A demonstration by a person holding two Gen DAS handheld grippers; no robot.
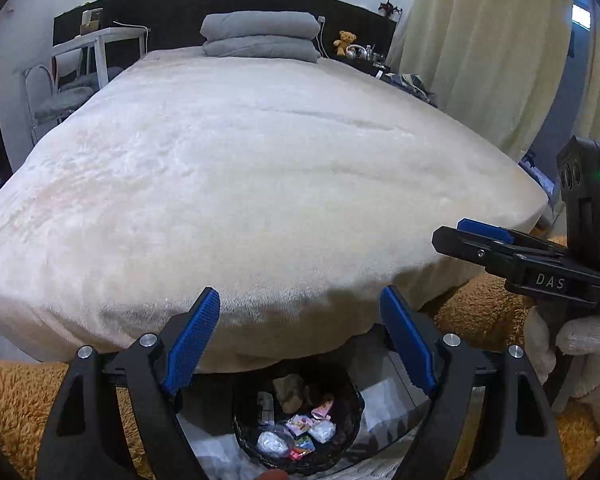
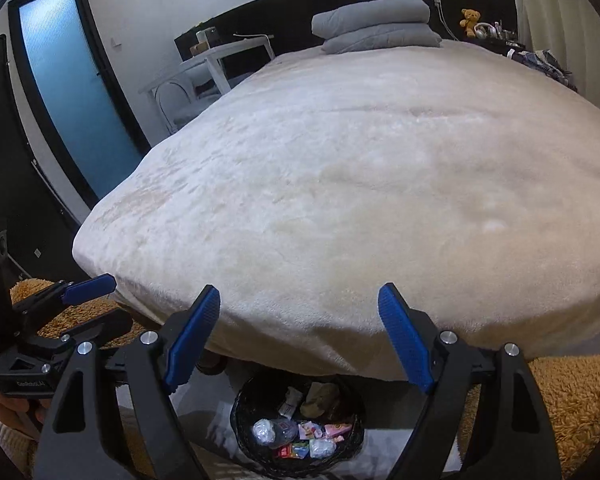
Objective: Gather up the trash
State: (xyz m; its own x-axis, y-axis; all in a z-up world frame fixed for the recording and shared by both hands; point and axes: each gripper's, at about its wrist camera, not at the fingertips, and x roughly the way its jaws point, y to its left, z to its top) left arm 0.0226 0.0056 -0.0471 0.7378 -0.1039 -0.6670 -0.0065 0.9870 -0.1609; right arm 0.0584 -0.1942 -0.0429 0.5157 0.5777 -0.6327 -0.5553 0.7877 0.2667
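Note:
A black woven bin [image 1: 350, 402] stands on the floor at the foot of the bed, low in both views, also as the bin [image 2: 239, 414]. Inside lie colourful wrappers [image 1: 300, 426], crumpled clear plastic [image 1: 274, 443] and a brown lump [image 1: 290, 390]. My left gripper [image 1: 300, 294] hangs open above the bin, nothing between its blue pads. My right gripper [image 2: 299, 290] is likewise open and empty over the bin. In the left wrist view the right gripper [image 1: 452, 232] shows at the right edge, held by a white-gloved hand [image 1: 580, 340]. The left gripper [image 2: 108, 304] appears at the right wrist view's left edge.
A wide bed with a cream fleece blanket [image 1: 260, 180] fills the middle, folded grey duvets [image 1: 260, 38] at its head. An orange shaggy rug [image 2: 560, 396] surrounds the bin. A white desk and chair [image 1: 80, 68] stand left, a blue glass door [image 2: 76, 92] beyond, and curtains [image 1: 480, 40] right.

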